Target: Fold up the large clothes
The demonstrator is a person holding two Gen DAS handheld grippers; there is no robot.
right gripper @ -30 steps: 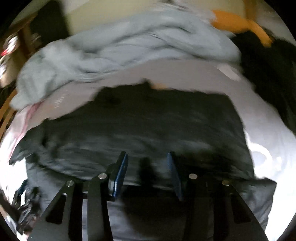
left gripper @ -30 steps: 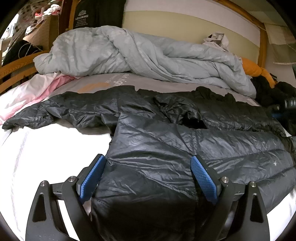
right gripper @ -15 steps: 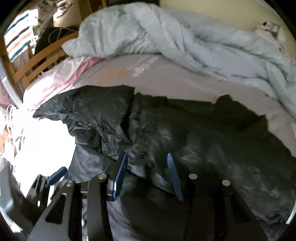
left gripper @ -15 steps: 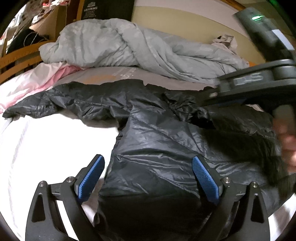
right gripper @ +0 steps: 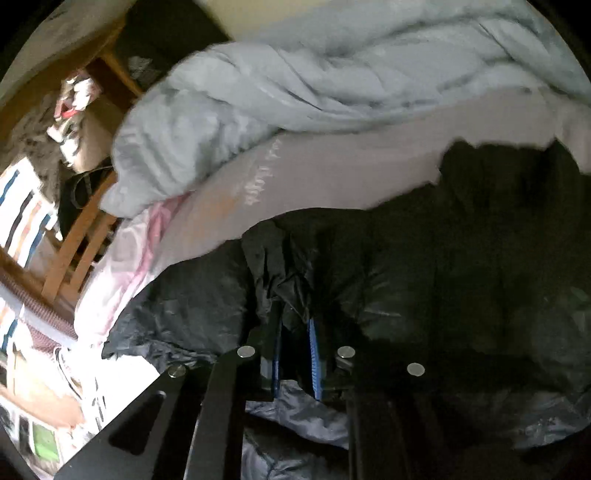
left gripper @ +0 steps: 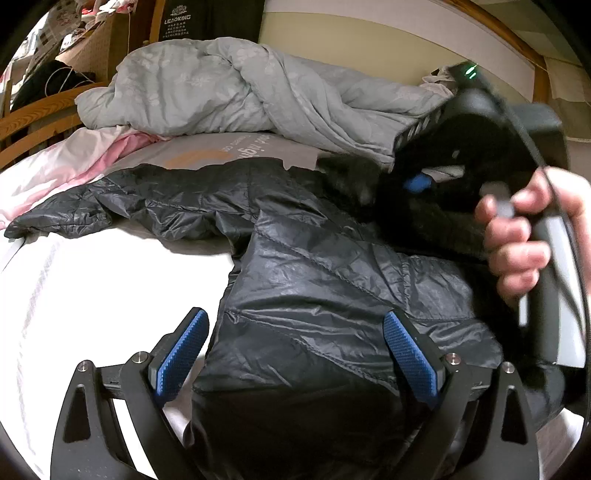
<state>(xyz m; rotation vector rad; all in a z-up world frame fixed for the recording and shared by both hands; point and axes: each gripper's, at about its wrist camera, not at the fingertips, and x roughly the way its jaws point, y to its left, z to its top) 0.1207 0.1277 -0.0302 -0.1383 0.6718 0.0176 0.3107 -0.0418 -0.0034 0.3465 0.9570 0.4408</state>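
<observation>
- Bedroom scene: one bed (left gripper: 85,280) with a white sheet fills both views, its wooden frame (left gripper: 33,114) curving along the upper left of the left wrist view.
- One black quilted jacket (left gripper: 332,280) lies spread across the bed, centre frame, with one sleeve (left gripper: 70,210) stretched toward the left edge.
- One grey duvet (left gripper: 236,92) with a faint flower print is bunched across the top of the frame, behind the jacket; one pink cloth (left gripper: 110,155) shows beneath its left end.
- Two hand-held grippers are in use. Left hand-held gripper (left gripper: 291,354), bottom centre, stands wide, its blue pads on either side of the jacket's lower body without pressing it.
- Right hand-held gripper (right gripper: 295,354), seen in its own view at bottom centre, is closing to a narrow gap with a fold of the jacket's dark fabric between the pads.
- One hand (left gripper: 532,240) grips that tool's handle at the right edge of the left wrist view.
- Readable writing: "LEAOKING" on a black item (left gripper: 207,22) at top centre; print on the grey bed cover (left gripper: 236,147) is upside down and not legible.
</observation>
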